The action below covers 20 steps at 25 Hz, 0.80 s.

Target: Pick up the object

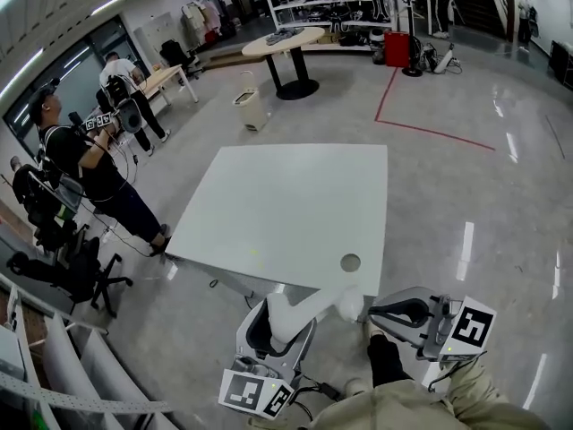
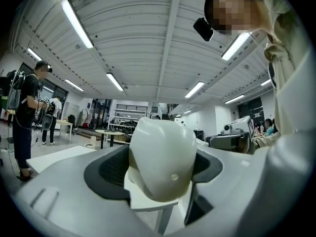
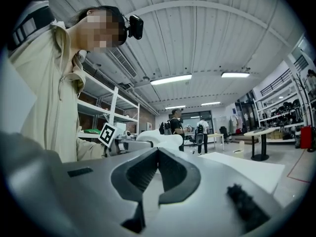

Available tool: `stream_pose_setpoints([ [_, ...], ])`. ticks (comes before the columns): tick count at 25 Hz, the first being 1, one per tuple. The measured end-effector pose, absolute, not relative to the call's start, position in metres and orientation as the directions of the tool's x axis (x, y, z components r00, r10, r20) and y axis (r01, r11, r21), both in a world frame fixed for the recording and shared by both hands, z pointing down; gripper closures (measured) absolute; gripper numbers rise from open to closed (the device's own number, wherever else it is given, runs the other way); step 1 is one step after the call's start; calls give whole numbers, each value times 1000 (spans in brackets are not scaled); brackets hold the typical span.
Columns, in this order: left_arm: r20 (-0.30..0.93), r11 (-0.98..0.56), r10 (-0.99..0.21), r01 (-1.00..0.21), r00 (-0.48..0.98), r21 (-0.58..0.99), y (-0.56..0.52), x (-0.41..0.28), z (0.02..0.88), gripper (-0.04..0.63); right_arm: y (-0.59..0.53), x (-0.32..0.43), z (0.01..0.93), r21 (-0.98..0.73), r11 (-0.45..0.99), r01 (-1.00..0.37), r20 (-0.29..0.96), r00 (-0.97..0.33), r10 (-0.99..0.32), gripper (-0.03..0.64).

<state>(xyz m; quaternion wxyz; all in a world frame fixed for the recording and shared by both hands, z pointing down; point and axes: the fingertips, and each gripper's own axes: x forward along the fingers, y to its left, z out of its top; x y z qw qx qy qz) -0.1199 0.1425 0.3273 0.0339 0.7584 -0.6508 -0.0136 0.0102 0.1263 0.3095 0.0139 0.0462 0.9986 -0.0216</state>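
Observation:
A smooth white object [image 1: 315, 312] with a rounded end is held off the table, just below the near edge of the white table [image 1: 286, 204]. My left gripper [image 1: 277, 322] is shut on it. In the left gripper view the white object [image 2: 160, 162] fills the gap between the dark pads [image 2: 111, 169]. My right gripper [image 1: 374, 313] hangs just to the right of the object's rounded end, shut, with nothing between its jaws. In the right gripper view its jaw tips meet [image 3: 157, 153], and the white object [image 3: 160, 140] and the left gripper's marker cube [image 3: 107, 134] show beyond them.
The tabletop has a round cable hole [image 1: 350, 262] near its front right corner. A person with gear [image 1: 85, 168] and an office chair [image 1: 76, 271] stand to the left. Farther off are a bin [image 1: 252, 108], a round table [image 1: 285, 47] and a red floor line [image 1: 421, 128].

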Motion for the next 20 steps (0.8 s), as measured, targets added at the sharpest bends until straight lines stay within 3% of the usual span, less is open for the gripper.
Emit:
stream_pose_setpoints([
  [20, 20, -187, -982, -982, 187, 30, 208, -50, 314, 253, 196, 72, 285, 60, 994, 95, -14, -995, 96, 614],
])
